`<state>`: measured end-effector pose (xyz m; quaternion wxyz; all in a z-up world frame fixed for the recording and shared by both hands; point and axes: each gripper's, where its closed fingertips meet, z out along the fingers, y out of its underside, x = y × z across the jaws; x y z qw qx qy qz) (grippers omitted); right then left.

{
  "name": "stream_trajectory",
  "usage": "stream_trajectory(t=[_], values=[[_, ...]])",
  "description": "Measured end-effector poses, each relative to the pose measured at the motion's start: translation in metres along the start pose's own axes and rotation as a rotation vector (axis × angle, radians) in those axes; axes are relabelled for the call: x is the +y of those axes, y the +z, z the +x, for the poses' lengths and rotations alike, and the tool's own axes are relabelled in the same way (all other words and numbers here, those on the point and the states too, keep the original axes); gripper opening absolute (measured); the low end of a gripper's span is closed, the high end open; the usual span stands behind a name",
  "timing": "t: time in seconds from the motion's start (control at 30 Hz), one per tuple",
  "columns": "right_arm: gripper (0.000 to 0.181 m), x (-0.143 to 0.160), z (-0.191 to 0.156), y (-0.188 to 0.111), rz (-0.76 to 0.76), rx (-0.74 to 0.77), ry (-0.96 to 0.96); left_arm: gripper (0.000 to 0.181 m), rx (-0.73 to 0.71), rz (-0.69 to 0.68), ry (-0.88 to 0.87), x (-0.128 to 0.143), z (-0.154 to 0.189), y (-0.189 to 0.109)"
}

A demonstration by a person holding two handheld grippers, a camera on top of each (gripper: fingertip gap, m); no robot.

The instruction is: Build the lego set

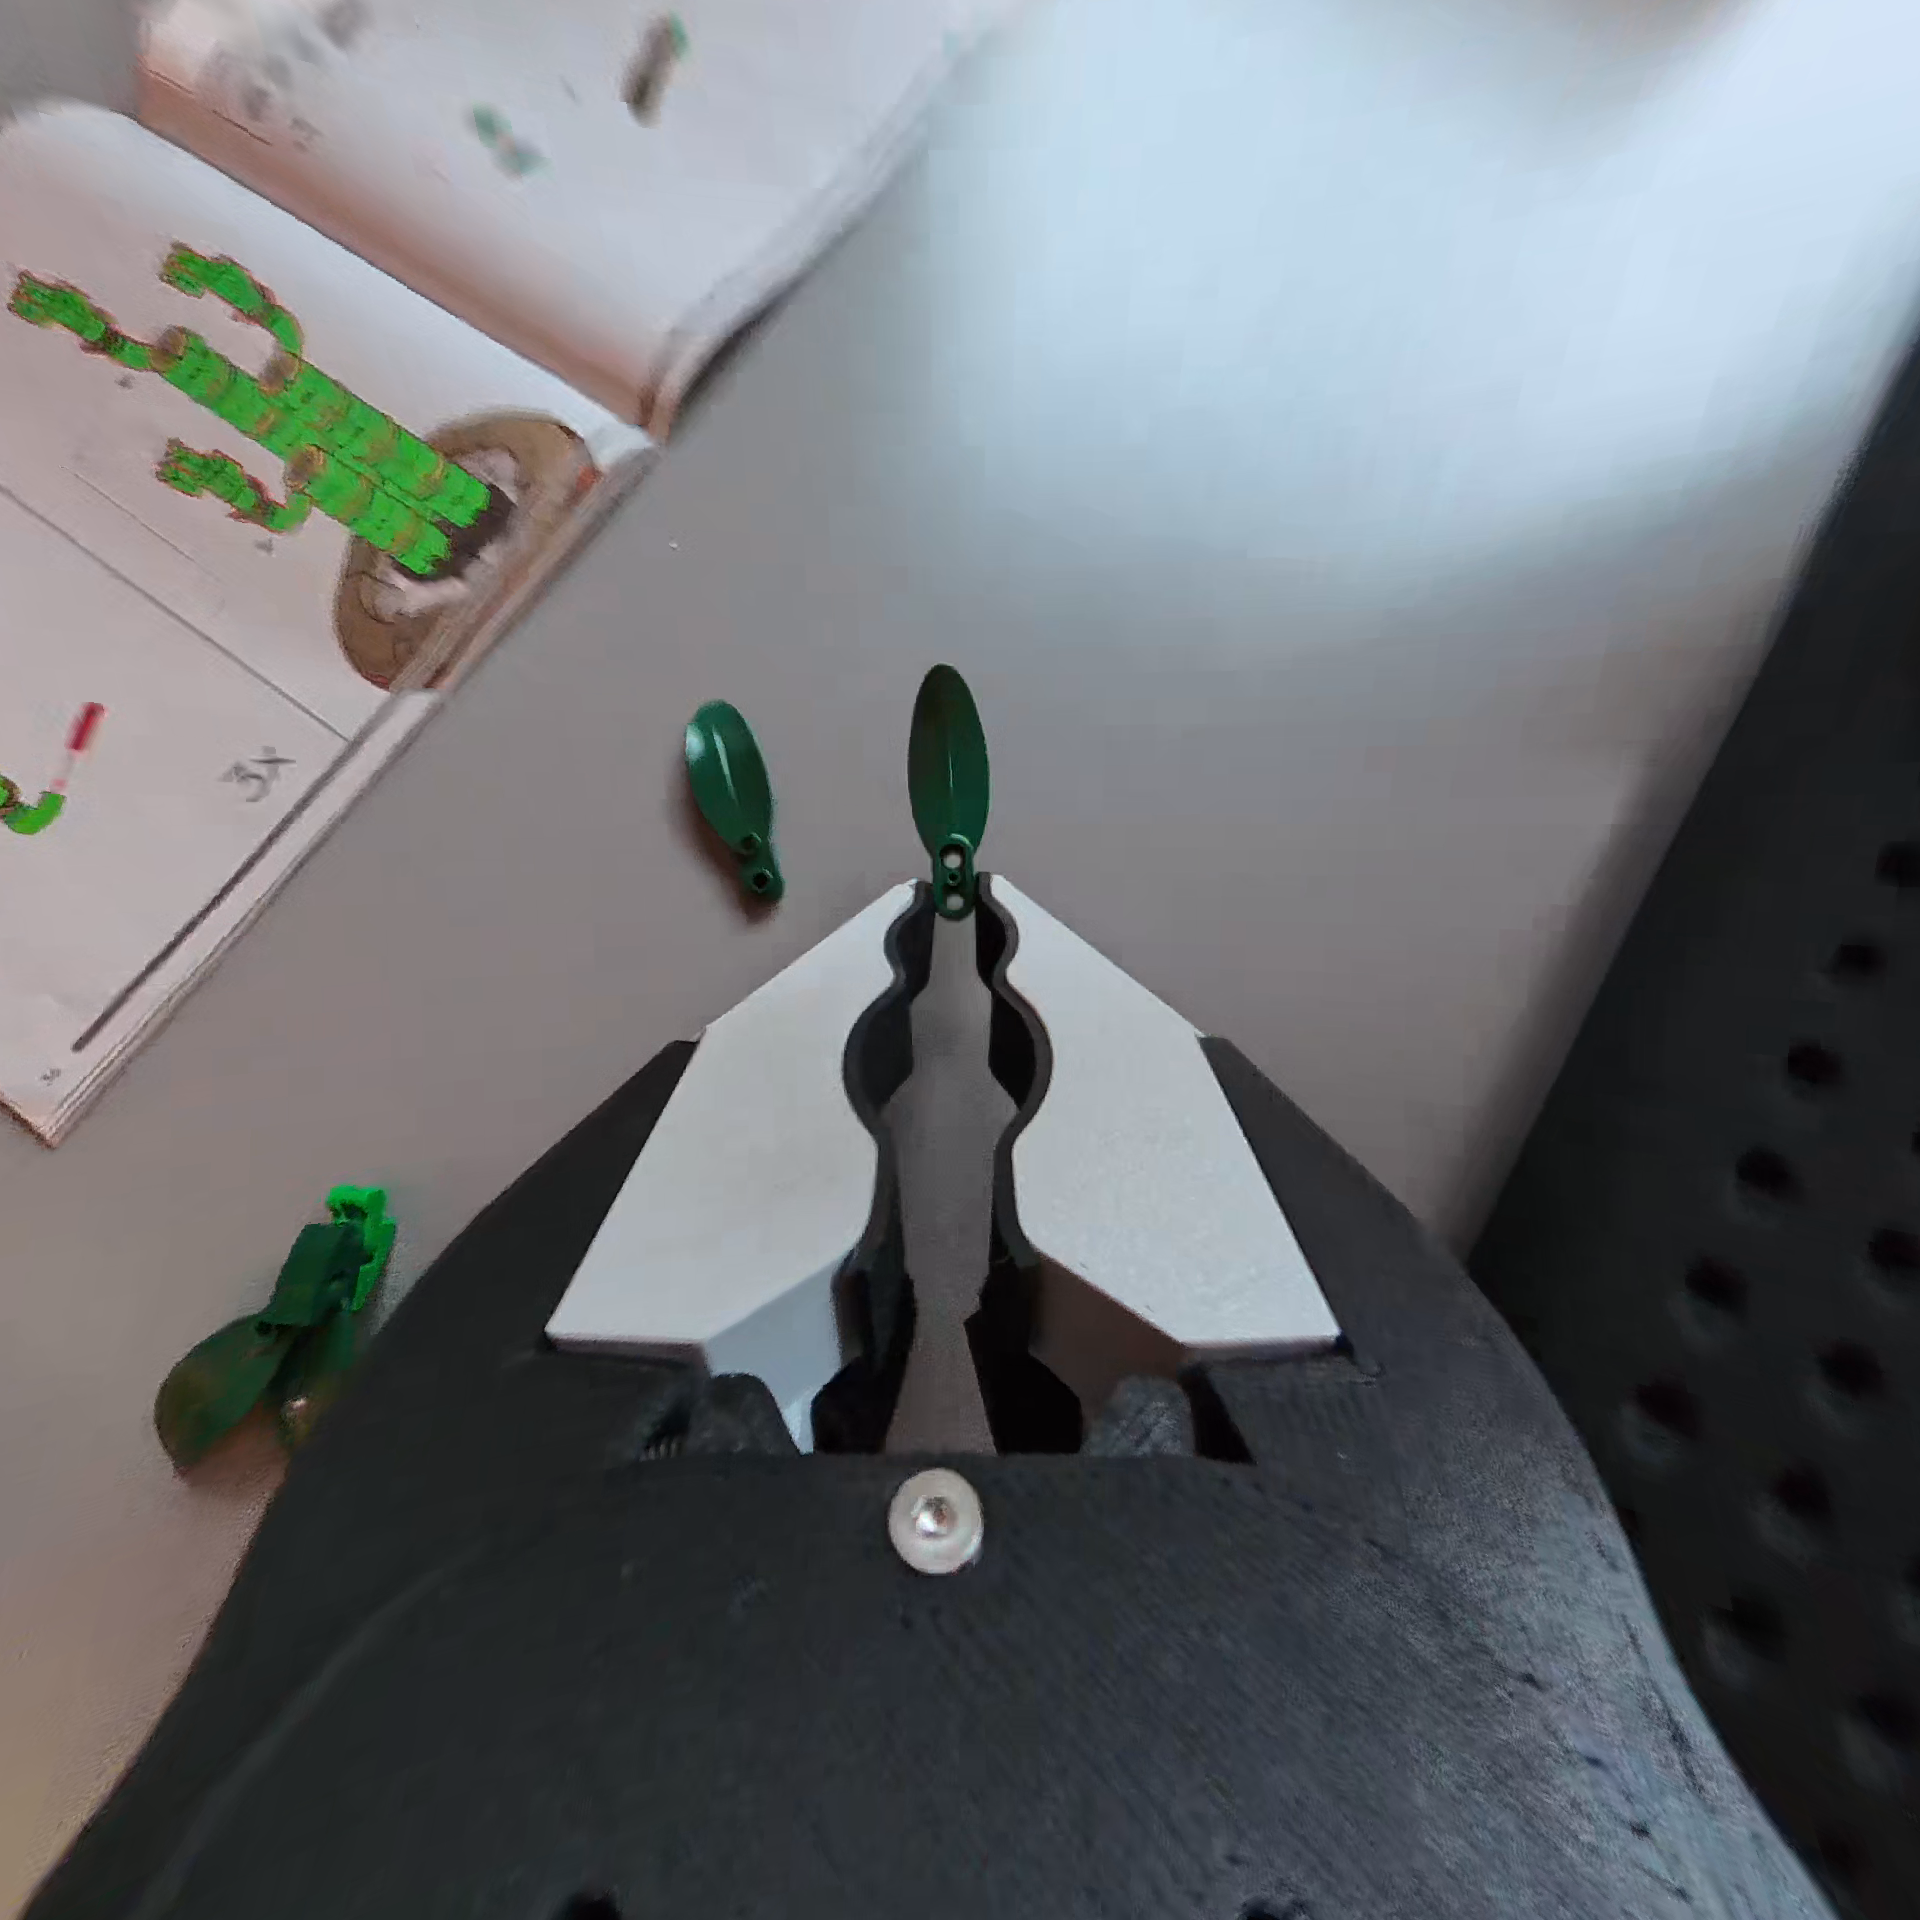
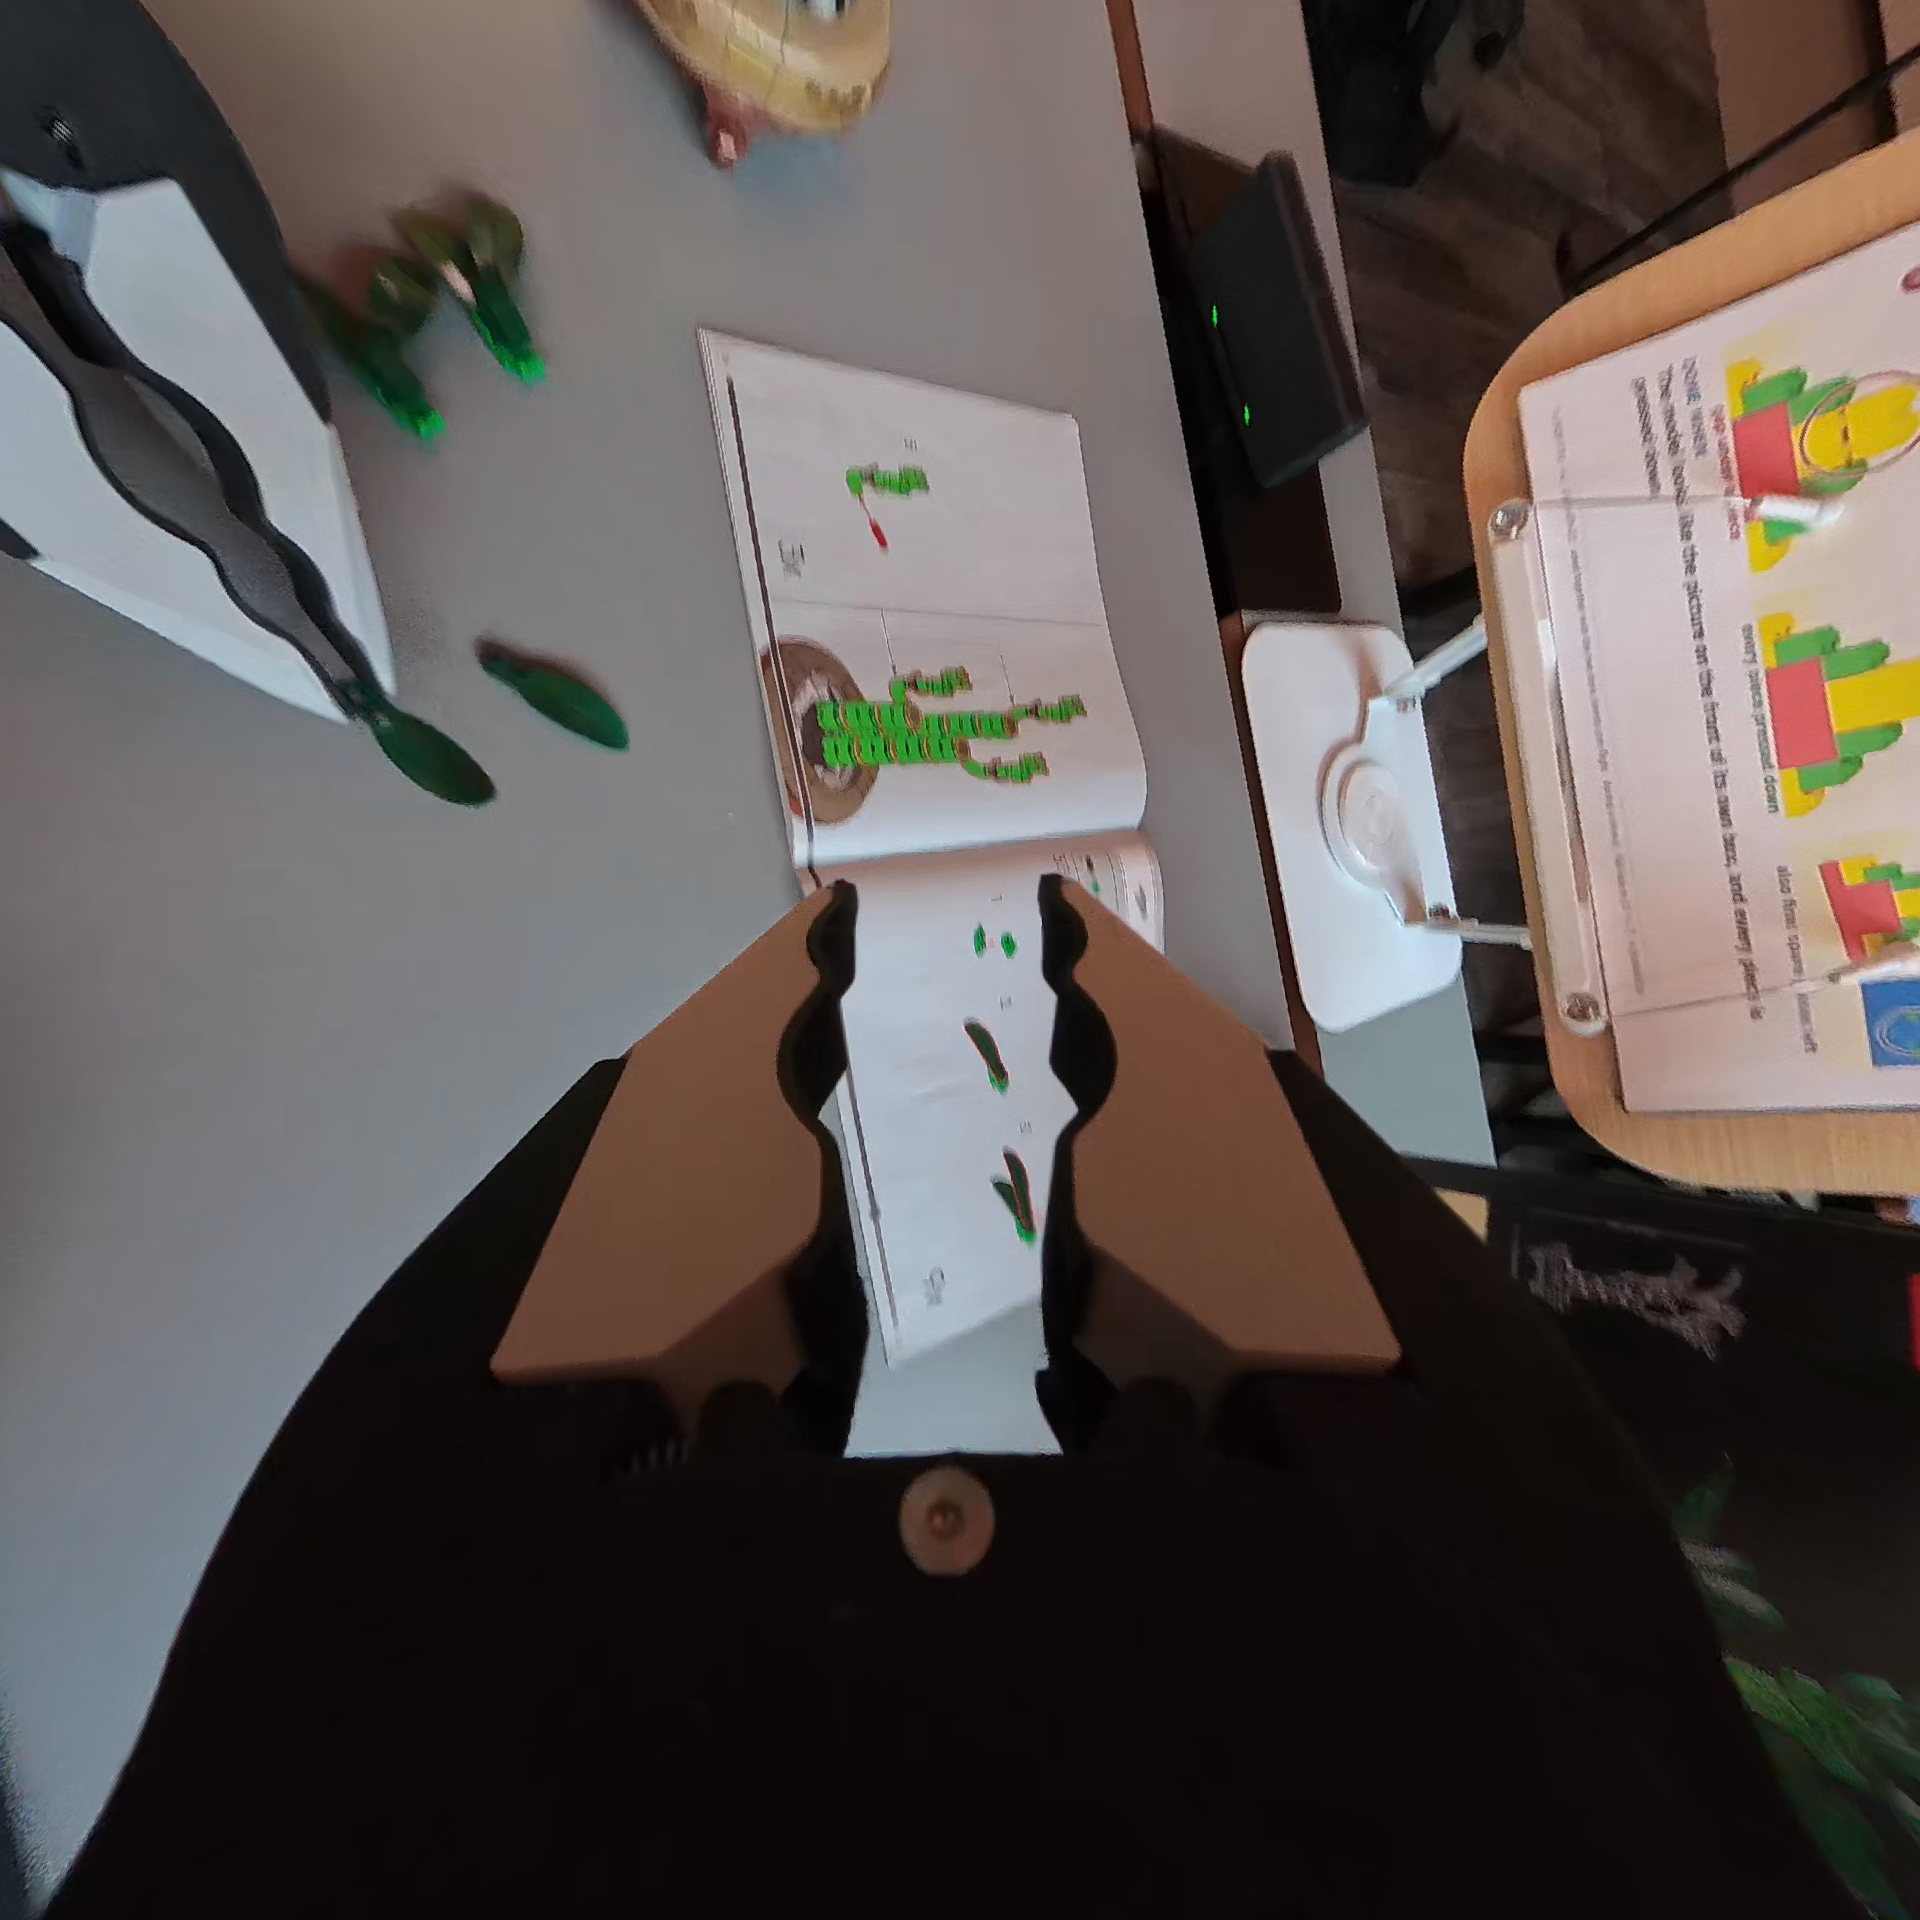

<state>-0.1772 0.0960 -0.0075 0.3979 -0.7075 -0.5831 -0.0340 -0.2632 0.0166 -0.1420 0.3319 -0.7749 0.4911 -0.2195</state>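
My left gripper is shut on the stem of a dark green leaf piece, which sticks out forward above the grey table. It also shows in the right wrist view with the leaf. A second dark green leaf lies on the table just left of it, also seen in the right wrist view. A small built cluster of green pieces lies at the lower left. My right gripper is open and empty, hovering over the open instruction booklet.
The booklet lies open at the left. A tan round lego base sits at the table's far end. Off the table's edge are a black device, a white stand and a wooden board with a printed sheet. A black perforated surface lies at the right. One gripper's finger ends stand about 20 centimetres off the other's. The tan round lego base is about 25 centimetres from my left fingertips and 30 centimetres from my right.
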Motion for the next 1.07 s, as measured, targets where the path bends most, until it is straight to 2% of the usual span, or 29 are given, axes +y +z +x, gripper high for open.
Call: stream_trajectory(t=[0.07,0.1,0.17,0.23,0.27,0.33,0.4,0.43,0.5,0.63,0.67,0.77,0.8,0.83,0.87,0.93,1.0,1.07], values=[[0.037,-0.025,0.0,0.002,0.139,-0.033,0.066,0.006,0.05,0.224,-0.147,-0.032,-0.003,-0.024],[0.038,-0.041,-0.002,0.001,0.234,-0.071,0.112,0.006,0.097,0.381,-0.228,-0.053,-0.005,-0.043],[0.041,-0.08,-0.003,-0.007,0.472,-0.146,0.209,0.005,0.271,0.749,-0.336,-0.093,0.0,-0.097],[0.042,-0.119,-0.012,-0.028,0.758,-0.307,0.323,0.005,0.389,1.069,-0.345,-0.113,0.004,-0.151],[0.042,-0.134,-0.018,-0.039,0.88,-0.424,0.386,0.005,0.37,1.158,-0.34,-0.115,0.001,-0.166],[0.043,-0.154,-0.032,-0.057,1.044,-0.683,0.504,0.004,0.294,1.206,-0.311,-0.114,-0.004,-0.174],[0.043,-0.162,-0.039,-0.058,1.081,-0.853,0.607,0.005,0.305,1.24,-0.291,-0.115,-0.001,-0.18],[0.041,-0.164,-0.044,-0.055,1.073,-0.9,0.626,0.005,0.31,1.251,-0.293,-0.115,0.0,-0.181],[0.025,-0.166,-0.058,-0.048,1.035,-0.949,0.598,0.005,0.277,1.258,-0.296,-0.114,-0.004,-0.181],[0.017,-0.169,-0.078,-0.039,0.956,-0.944,0.525,0.005,0.247,1.248,-0.305,-0.111,-0.008,-0.176],[0.011,-0.168,-0.082,-0.035,0.925,-0.936,0.507,0.005,0.249,1.245,-0.308,-0.111,-0.009,-0.175],[0.01,-0.166,-0.082,-0.031,0.899,-0.91,0.487,0.005,0.274,1.237,-0.333,-0.109,-0.012,-0.172],[0.01,-0.162,-0.08,-0.028,0.877,-0.901,0.486,0.007,0.275,1.223,-0.35,-0.108,-0.015,-0.171],[0.01,-0.156,-0.076,-0.024,0.839,-0.884,0.488,0.023,0.25,1.208,-0.364,-0.105,-0.02,-0.171],[0.01,-0.146,-0.074,-0.017,0.775,-0.866,0.489,0.031,0.199,1.195,-0.372,-0.1,-0.027,-0.175],[0.01,-0.103,-0.08,0.015,0.484,-0.79,0.43,0.03,0.053,1.167,-0.36,-0.085,-0.04,-0.188],[0.01,-0.033,-0.089,0.05,0.085,-0.625,0.23,0.028,-0.096,1.09,-0.309,-0.065,-0.049,-0.201],[0.011,0.023,-0.104,0.058,-0.201,-0.593,0.03,0.025,-0.256,0.981,-0.262,-0.039,-0.061,-0.211]])
